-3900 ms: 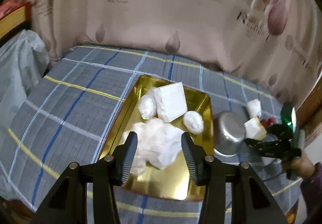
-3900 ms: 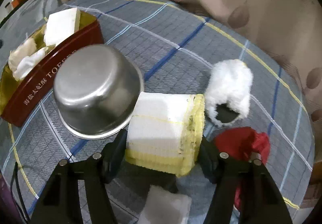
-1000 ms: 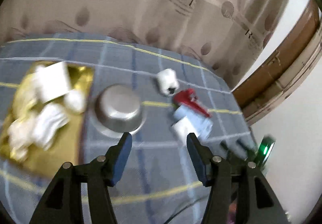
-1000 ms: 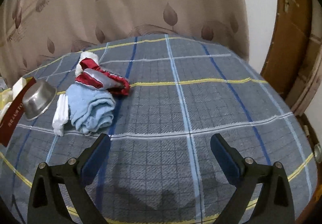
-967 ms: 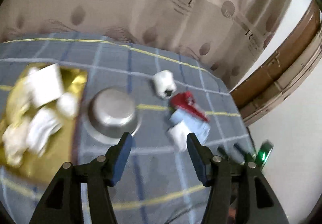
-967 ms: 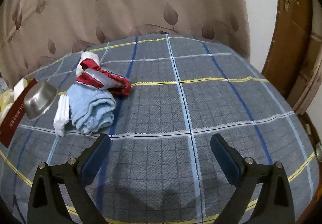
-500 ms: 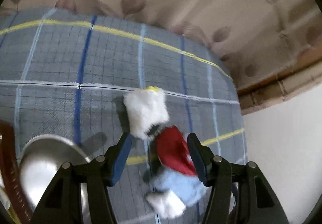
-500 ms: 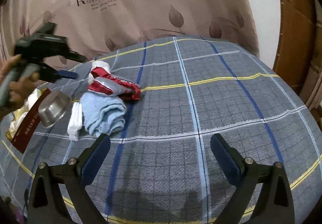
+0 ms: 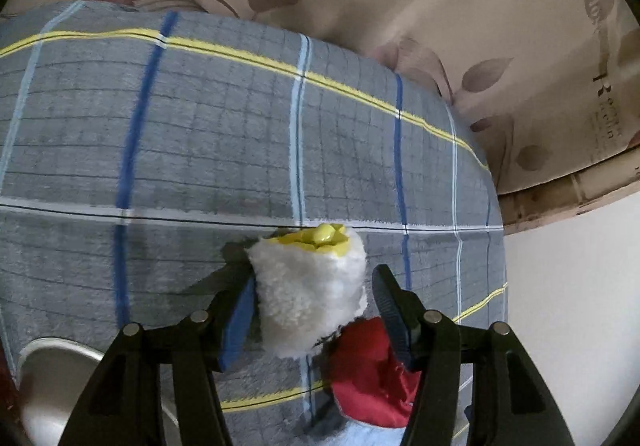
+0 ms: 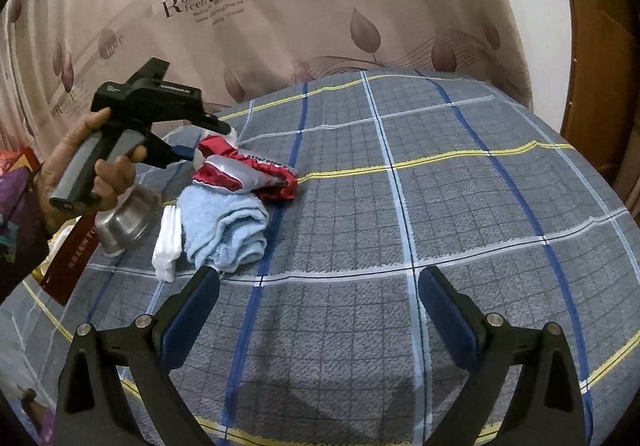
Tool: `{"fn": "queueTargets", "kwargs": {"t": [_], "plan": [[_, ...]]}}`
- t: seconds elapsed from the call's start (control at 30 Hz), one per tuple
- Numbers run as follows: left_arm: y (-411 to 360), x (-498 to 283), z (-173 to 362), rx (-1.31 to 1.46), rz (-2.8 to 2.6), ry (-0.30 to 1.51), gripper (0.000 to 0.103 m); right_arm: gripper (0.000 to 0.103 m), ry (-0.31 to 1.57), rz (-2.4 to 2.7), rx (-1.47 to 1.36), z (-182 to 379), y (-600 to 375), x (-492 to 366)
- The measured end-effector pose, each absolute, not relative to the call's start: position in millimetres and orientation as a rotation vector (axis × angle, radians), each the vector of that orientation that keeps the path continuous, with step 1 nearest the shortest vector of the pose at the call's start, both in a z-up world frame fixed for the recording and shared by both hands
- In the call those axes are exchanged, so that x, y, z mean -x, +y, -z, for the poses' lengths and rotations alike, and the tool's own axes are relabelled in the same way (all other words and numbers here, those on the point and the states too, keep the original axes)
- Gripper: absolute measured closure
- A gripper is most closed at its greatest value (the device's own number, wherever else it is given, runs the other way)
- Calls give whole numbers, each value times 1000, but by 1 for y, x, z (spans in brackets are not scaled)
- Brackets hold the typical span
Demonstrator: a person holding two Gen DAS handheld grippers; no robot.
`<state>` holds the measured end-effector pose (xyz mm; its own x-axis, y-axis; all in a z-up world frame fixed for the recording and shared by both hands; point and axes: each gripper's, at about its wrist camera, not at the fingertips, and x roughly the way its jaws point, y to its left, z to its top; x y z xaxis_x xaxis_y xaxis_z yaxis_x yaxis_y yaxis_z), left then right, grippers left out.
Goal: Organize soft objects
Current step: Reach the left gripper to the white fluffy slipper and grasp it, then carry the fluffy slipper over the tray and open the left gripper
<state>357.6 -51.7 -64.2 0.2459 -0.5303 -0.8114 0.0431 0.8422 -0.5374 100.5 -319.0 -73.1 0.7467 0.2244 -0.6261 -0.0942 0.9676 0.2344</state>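
A white fluffy piece point(image 9: 308, 298) with a yellow end lies on the grey plaid blanket point(image 9: 200, 145). My left gripper point(image 9: 315, 280) is open and straddles it, the left pad close against the fluff and the right pad a little apart. Just below it lie a red cloth point(image 9: 368, 378) and a light blue towel point(image 9: 368, 436). The right wrist view shows the left gripper point(image 10: 212, 141) held by a hand over the red cloth point(image 10: 240, 169), blue towel point(image 10: 228, 230) and a white folded cloth point(image 10: 168, 246). My right gripper point(image 10: 319, 274) hangs open over bare blanket.
An upturned steel bowl point(image 10: 128, 221) sits left of the cloth pile, also at the lower left as the steel bowl point(image 9: 60, 386). Beside it stands a red-sided tin point(image 10: 72, 262). A leaf-print curtain point(image 10: 320, 5) backs the bed; a wooden door point(image 10: 600, 45) is at the right.
My left gripper swept right from above the tin and bowl and dropped around the white fluffy piece. It and its hand entered the right wrist view. The right gripper stayed put, tilting slightly.
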Motion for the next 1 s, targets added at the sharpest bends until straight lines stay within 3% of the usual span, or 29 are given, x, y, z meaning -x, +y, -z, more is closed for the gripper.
{"fn": "queueTargets", "kwargs": {"t": [0.13, 0.17, 0.27, 0.7, 1.0], "plan": [[-64, -360, 74, 427, 376, 1297, 47, 4, 715, -181, -195, 74, -319, -102], [-66, -358, 74, 414, 368, 1282, 73, 4, 716, -181, -195, 74, -319, -102], [-77, -359, 72, 315, 340, 1287, 81, 4, 720, -179, -197, 74, -320, -102], [-40, -320, -2, 366, 304, 1079, 81, 4, 738, -171, -187, 76, -320, -105], [36, -304, -43, 375, 170, 995, 80, 4, 756, -156, -162, 79, -315, -108]]}}
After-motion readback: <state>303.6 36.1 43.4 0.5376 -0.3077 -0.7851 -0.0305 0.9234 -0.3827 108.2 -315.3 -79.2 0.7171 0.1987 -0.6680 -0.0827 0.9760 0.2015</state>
